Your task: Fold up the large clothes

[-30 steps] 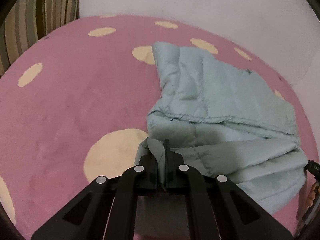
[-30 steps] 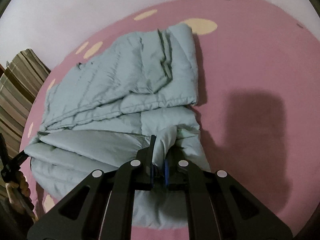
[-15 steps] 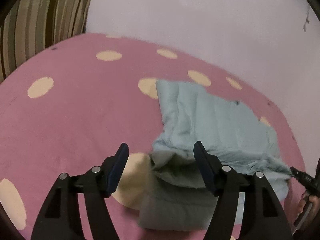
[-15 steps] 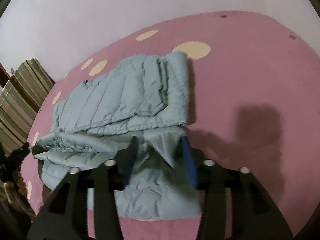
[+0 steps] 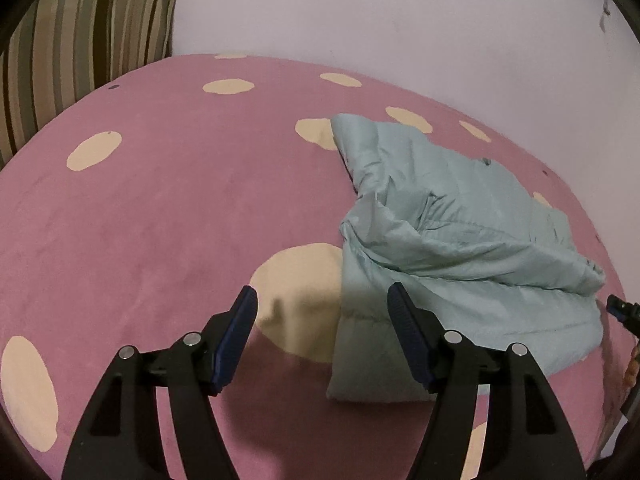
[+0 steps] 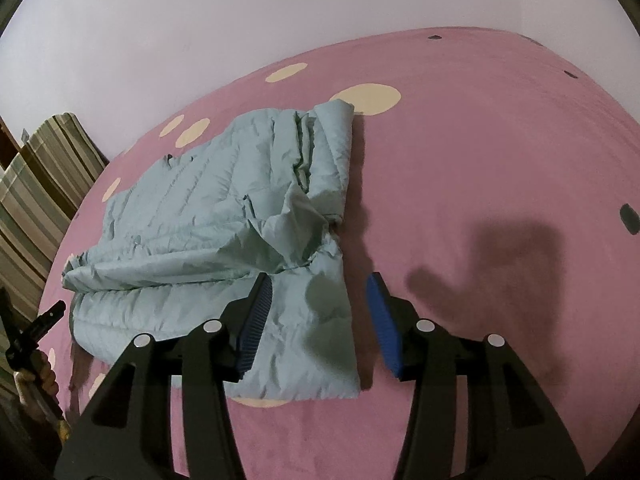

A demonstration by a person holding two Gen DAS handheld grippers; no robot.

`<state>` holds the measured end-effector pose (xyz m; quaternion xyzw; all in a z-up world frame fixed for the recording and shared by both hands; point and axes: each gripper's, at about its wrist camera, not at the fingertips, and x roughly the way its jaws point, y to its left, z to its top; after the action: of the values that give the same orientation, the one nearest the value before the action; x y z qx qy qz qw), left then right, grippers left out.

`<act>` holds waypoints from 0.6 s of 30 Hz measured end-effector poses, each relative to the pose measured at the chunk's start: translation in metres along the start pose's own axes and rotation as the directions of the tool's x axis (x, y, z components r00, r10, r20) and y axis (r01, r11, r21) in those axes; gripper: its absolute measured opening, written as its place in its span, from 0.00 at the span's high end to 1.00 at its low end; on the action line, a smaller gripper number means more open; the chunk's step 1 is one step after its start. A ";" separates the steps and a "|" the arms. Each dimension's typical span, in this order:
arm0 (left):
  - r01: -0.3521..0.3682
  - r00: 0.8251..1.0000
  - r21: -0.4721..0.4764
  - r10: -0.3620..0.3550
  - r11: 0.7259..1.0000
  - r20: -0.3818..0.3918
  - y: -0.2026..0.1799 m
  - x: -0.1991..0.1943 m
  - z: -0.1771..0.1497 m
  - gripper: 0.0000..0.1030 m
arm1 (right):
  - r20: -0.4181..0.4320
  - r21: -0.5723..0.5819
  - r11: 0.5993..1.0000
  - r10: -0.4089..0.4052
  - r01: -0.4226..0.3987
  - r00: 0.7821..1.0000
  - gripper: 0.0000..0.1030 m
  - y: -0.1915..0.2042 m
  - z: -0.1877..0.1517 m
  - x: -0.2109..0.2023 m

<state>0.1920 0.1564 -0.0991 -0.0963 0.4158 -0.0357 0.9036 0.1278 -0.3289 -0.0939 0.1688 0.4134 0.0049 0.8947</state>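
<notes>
A pale blue-green quilted jacket [image 5: 460, 248] lies folded in layers on a pink bedcover with cream dots [image 5: 160, 208]. In the left wrist view my left gripper [image 5: 322, 300] is open and empty, raised above the jacket's near left corner. In the right wrist view the jacket [image 6: 224, 232] lies left of centre, and my right gripper [image 6: 320, 284] is open and empty above its near right corner. Each gripper's tip shows at the edge of the other's view: the right one [image 5: 624, 314] and the left one [image 6: 36, 328].
A striped pillow [image 5: 80, 40] stands at the back left against a pale wall [image 5: 400, 20]. It also shows in the right wrist view [image 6: 40, 200]. Bare bedcover [image 6: 500, 160] lies right of the jacket, with the gripper's shadow [image 6: 500, 264] on it.
Both grippers were shut on the jacket's near edge a second ago. They have opened, let it drop onto the lower layers, and pulled back and up.
</notes>
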 end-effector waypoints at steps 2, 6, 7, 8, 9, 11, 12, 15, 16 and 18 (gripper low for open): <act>0.025 1.000 0.008 -0.025 1.000 -0.002 -0.005 0.007 0.007 0.35 | -0.001 -0.003 1.000 0.013 -0.013 1.000 0.52 0.003 0.004 0.007; 0.048 0.999 0.042 -0.047 0.998 -0.026 -0.018 0.026 0.020 0.35 | -0.027 -0.039 0.999 0.028 -0.029 0.999 0.48 0.013 0.015 0.027; 0.055 0.998 0.048 -0.053 0.997 -0.038 -0.021 0.033 0.023 0.35 | -0.029 -0.061 0.998 0.019 -0.021 0.999 0.47 0.017 0.018 0.033; 0.060 0.997 0.051 -0.057 0.997 -0.051 -0.024 0.040 0.026 0.35 | -0.028 -0.078 0.997 0.007 -0.009 1.000 0.46 0.020 0.021 0.037; 0.061 0.996 0.056 -0.058 0.997 -0.064 -0.026 0.047 0.028 0.35 | -0.029 -0.098 0.995 -0.006 0.003 1.000 0.46 0.022 0.023 0.042; 0.066 0.995 0.069 -0.060 0.995 -0.085 -0.029 0.056 0.030 0.35 | -0.039 -0.123 0.992 -0.021 0.016 0.999 0.46 0.025 0.027 0.053; 0.067 0.994 0.078 -0.059 0.995 -0.096 -0.031 0.061 0.030 0.35 | -0.048 -0.129 0.992 -0.025 0.018 0.999 0.46 0.025 0.029 0.059; 0.074 0.990 0.108 -0.061 0.991 -0.125 -0.037 0.072 0.031 0.37 | -0.074 -0.138 0.990 -0.029 0.019 0.997 0.46 0.024 0.030 0.072; 0.079 0.990 0.114 -0.065 0.990 -0.128 -0.038 0.074 0.030 0.44 | -0.081 -0.142 0.990 -0.033 0.022 0.996 0.48 0.023 0.030 0.075; 0.088 0.988 0.128 -0.070 0.988 -0.136 -0.041 0.076 0.029 0.53 | -0.094 -0.153 0.988 -0.033 0.019 0.995 0.57 0.023 0.028 0.081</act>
<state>0.2646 0.1095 -0.1290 -0.0494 0.4670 -0.1056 0.8765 0.2045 -0.3035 -0.1302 0.0940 0.4565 0.0329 0.8841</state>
